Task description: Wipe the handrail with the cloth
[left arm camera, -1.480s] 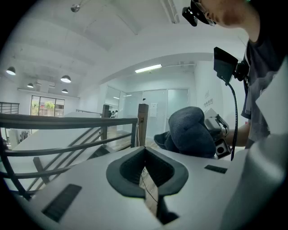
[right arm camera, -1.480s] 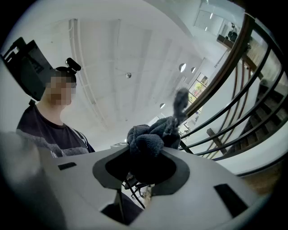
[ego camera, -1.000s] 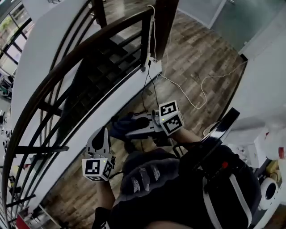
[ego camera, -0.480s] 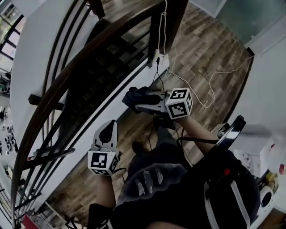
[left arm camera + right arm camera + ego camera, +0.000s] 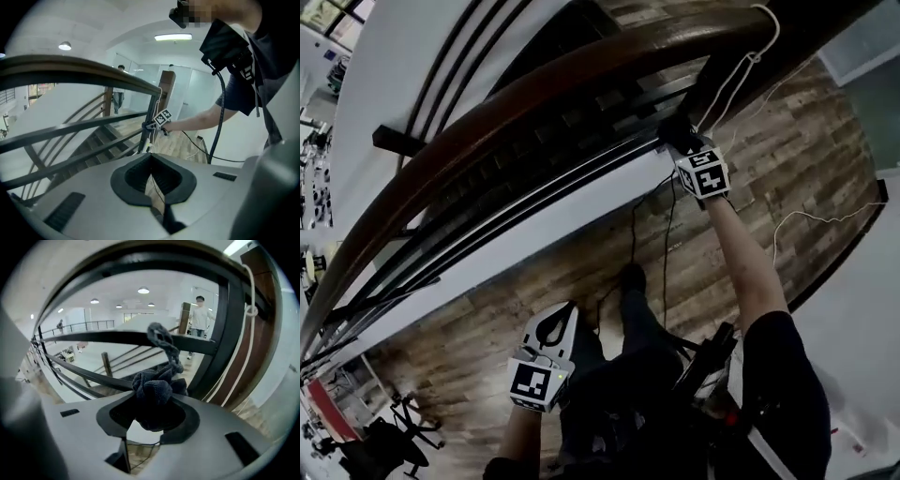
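The dark brown wooden handrail (image 5: 534, 94) curves from lower left to upper right in the head view, above black metal rails. My right gripper (image 5: 677, 136) is raised at the rail's right end, just under it beside the end post, and is shut on a dark crumpled cloth (image 5: 157, 387). A tail of the cloth sticks up toward a black rail (image 5: 117, 337). The handrail (image 5: 140, 258) arches overhead in the right gripper view. My left gripper (image 5: 555, 323) hangs low over the floor, shut and with nothing in it, well below the handrail (image 5: 84, 70).
A white cord (image 5: 741, 66) runs down the wooden end post (image 5: 260, 333). Cables (image 5: 825, 220) trail over the wood floor. A white stringer (image 5: 534, 234) borders the stairs. An office chair (image 5: 389, 450) stands at lower left. A person (image 5: 200, 315) stands far off.
My right gripper has risen with the cloth from waist height up to the handrail's end by the post. The head view has tipped upward. My left gripper stays low.
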The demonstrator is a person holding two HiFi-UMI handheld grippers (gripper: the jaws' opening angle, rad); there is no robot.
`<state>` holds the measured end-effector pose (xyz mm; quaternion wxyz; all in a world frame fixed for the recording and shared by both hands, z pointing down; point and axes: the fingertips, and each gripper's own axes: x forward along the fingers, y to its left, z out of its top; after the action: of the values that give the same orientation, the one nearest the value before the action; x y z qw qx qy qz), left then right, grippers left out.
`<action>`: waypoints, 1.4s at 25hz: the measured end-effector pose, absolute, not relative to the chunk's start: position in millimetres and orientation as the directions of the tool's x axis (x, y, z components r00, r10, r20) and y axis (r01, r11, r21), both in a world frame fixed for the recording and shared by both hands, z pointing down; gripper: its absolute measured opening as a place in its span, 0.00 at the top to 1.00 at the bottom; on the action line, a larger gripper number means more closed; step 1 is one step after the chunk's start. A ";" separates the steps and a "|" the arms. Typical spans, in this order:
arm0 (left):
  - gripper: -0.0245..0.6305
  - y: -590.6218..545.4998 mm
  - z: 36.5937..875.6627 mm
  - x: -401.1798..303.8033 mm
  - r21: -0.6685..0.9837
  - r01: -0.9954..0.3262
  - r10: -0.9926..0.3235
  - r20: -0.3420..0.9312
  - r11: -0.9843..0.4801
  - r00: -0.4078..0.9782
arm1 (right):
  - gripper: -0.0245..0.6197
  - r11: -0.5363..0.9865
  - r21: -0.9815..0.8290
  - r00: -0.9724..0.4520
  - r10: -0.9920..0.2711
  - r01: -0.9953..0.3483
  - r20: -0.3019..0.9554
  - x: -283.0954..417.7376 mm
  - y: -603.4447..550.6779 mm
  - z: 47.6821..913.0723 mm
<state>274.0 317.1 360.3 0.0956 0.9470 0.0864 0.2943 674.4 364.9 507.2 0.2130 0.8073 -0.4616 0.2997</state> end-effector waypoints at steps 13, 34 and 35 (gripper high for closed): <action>0.95 322.0 425.8 297.4 0.322 -0.044 0.176 0.623 -0.946 0.762 | 0.79 -0.541 0.075 0.420 -0.550 -0.838 0.722 774.6 303.8 574.8; 0.95 84.9 428.6 -13.5 0.301 -0.311 -0.113 0.531 -0.902 0.840 | 0.79 -0.051 -0.037 0.009 -0.698 -0.998 0.716 242.4 -72.8 576.4; 0.95 72.6 430.9 -34.1 0.306 -0.342 -0.140 0.529 -0.888 0.837 | 0.79 -0.019 -0.039 -0.014 -0.697 -0.999 0.717 214.0 -93.2 576.1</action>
<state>-34.1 72.6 430.9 0.1981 0.9376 -0.1286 0.2552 214.0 -93.2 576.1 0.2598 0.6522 -0.6503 0.2904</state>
